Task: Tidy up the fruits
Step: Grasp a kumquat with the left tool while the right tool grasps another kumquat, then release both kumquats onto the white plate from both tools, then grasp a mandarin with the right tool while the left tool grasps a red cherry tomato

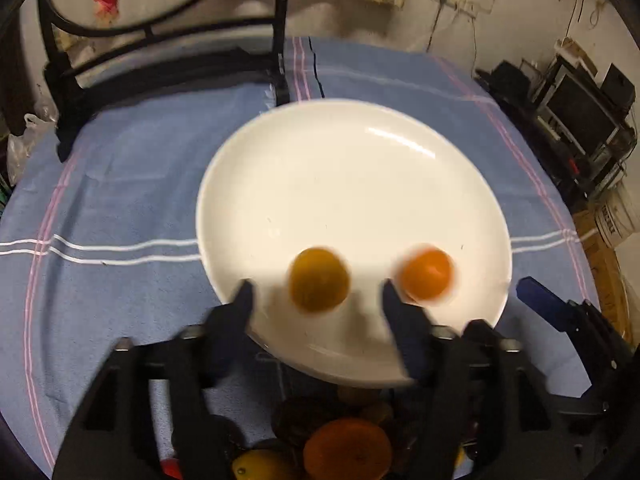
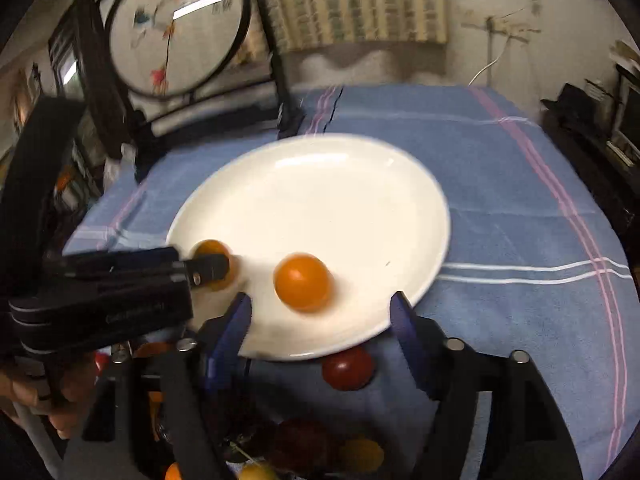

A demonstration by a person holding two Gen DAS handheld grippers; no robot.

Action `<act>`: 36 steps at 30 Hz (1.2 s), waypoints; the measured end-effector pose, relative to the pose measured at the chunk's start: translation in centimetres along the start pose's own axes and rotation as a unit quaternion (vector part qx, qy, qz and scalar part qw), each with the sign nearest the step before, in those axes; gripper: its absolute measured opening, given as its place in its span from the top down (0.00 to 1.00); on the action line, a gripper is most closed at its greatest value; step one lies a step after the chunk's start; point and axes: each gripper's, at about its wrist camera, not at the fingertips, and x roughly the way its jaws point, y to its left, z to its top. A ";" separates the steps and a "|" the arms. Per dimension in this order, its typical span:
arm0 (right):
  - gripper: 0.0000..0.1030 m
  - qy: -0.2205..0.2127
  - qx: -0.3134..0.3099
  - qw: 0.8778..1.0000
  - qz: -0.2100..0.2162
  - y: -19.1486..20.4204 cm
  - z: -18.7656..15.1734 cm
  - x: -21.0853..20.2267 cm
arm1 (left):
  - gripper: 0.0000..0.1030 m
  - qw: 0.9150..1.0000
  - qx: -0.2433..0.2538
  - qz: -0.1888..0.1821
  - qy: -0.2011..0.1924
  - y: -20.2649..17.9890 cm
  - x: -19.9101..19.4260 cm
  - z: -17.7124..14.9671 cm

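A white plate [image 1: 360,114] [image 2: 320,144] lies on the blue cloth. On its near part sit two small round fruits. In the left wrist view, my left gripper [image 1: 319,295] is open, and the darker yellow fruit [image 1: 319,280] lies between its fingertips without touching them. The orange fruit [image 1: 426,274] sits just right of it. In the right wrist view, my right gripper [image 2: 322,304] is open, with the orange fruit [image 2: 303,282] just ahead of its left finger and clear of both pads. The left gripper's finger [image 2: 208,268] partly hides the yellow fruit [image 2: 212,249].
More fruit lies near me below the plate: a large orange [image 1: 347,448], a yellow one [image 1: 260,468], a red one [image 2: 348,368] and darker pieces. A black stand with a round embroidered screen [image 2: 176,32] stands at the back left. A hand [image 2: 60,400] holds the left gripper.
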 end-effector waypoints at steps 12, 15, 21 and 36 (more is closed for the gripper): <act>0.18 -0.023 0.011 1.000 -0.003 -0.2 -3.7 -3.7 | 0.14 0.995 -0.083 0.029 -0.056 7.3 -7.4 -8.0; 0.17 -0.023 0.038 0.999 0.001 -0.6 -5.6 -5.3 | 0.14 0.993 -0.111 0.010 -0.041 9.1 -8.4 -10.2; 0.17 -0.012 0.031 0.999 -0.016 -0.1 -9.2 -7.8 | 0.13 0.995 -0.089 0.026 -0.040 9.0 -9.8 -14.1; 0.22 0.041 -0.004 0.997 -0.063 -0.2 -12.3 -8.6 | 0.13 1.000 -0.029 0.009 0.000 6.8 -9.0 -18.3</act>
